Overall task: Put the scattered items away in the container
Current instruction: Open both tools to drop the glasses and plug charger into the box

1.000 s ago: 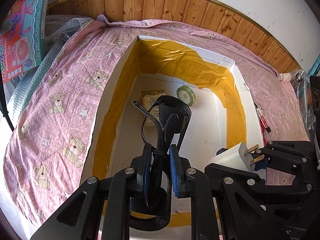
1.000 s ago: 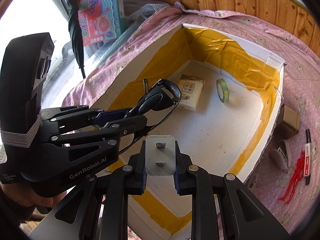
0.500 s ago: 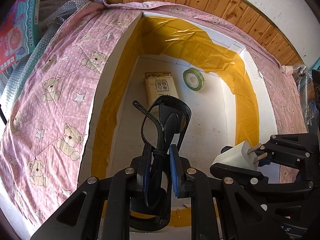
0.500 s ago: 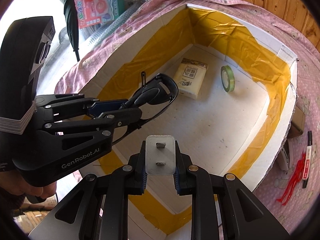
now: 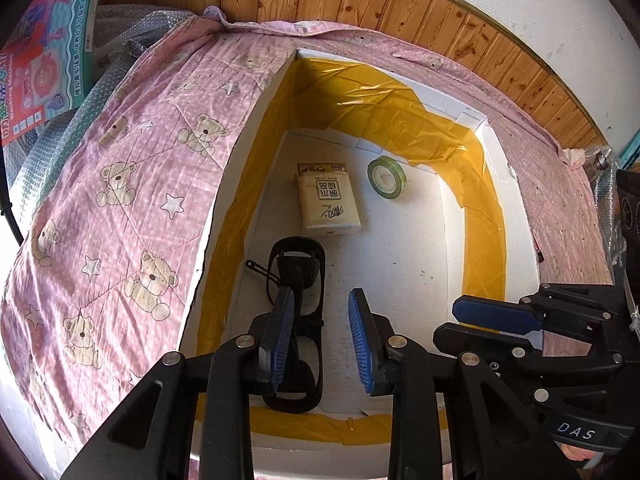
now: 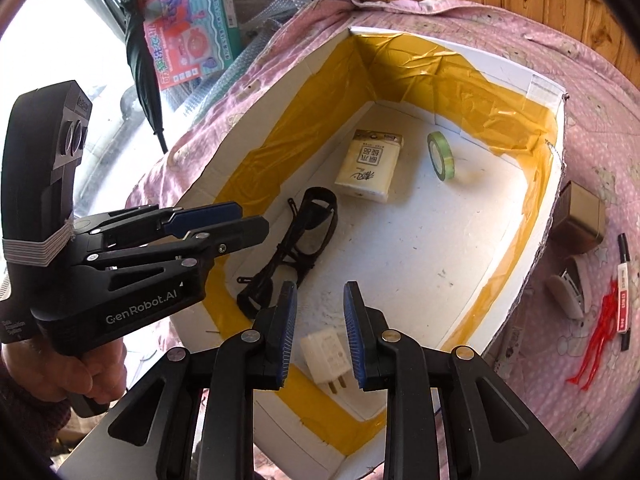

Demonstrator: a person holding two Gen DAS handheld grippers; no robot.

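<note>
Surface: pink bear-print quilt over a bed, wood-panel wall behind; white foam box with yellow tape lining sits on it.
Left gripper: jaws apart, nothing held; hovers above the box's near-left corner, a hand on its grip.
Black glasses: lie folded on the box floor below the left gripper, close along the left wall; judged just dropped in, no pad touching.
Right gripper: jaws apart, empty; poised over the near end of the box.
White plug adapter: flat on the floor by the near wall, prongs toward the camera, below the open right jaws, free of them.
Already inside: tissue pack mid-floor, green tape roll standing on edge near the far wall, apart from each other.
Still outside: small cardboard box, black marker, red plastic piece, a white-grey item I can't identify, all on the quilt right of the box.
Edges: walls tall all round; lift straight up before swinging right.
Open room: centre and right floor bare, plenty for the rest.
Risk: grippers near each other over the near end; tape roll may roll if bumped.
</note>
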